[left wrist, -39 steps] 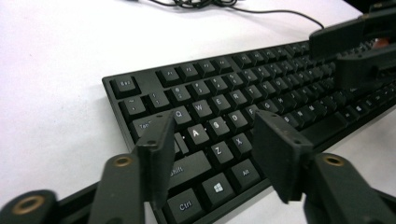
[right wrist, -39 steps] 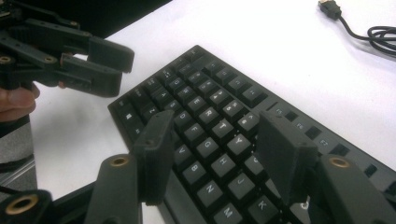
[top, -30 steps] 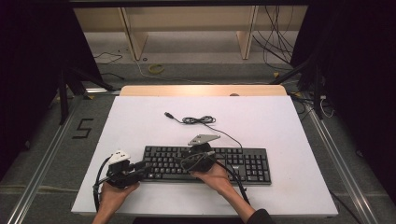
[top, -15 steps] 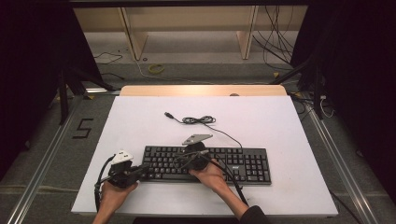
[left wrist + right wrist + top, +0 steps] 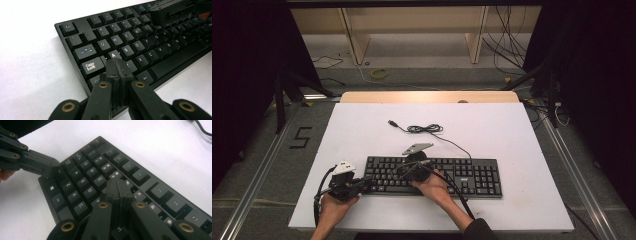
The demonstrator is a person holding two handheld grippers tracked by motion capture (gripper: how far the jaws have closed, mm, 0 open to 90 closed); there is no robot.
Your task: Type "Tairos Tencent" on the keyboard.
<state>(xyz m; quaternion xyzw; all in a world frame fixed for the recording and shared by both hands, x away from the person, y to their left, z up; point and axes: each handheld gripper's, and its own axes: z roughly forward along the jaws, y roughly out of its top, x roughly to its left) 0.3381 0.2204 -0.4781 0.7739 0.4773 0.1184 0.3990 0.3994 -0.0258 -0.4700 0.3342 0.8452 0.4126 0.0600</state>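
Observation:
A black keyboard (image 5: 462, 175) lies near the front of the white table (image 5: 512, 130). My left gripper (image 5: 368, 184) is at its left end. In the left gripper view the keyboard (image 5: 130, 37) runs up to the right, and the left gripper (image 5: 117, 63) is shut just above the A and Z keys. My right gripper (image 5: 398, 171) hovers over the left half of the keys. In the right gripper view it (image 5: 117, 185) is shut above the keyboard (image 5: 95, 162), near the E and R keys. Both pairs of jaws have just closed with nothing between them.
The keyboard's black cable (image 5: 424, 129) lies coiled behind it and ends in a loose USB plug (image 5: 392, 122). A wooden strip (image 5: 427, 96) edges the table's far side. Beyond it stand wooden shelf legs and floor cables. White tabletop stretches right of and behind the keyboard.
The right gripper has shifted slightly to the left over the keyboard. The left hand has kept its place at the keyboard's left end.

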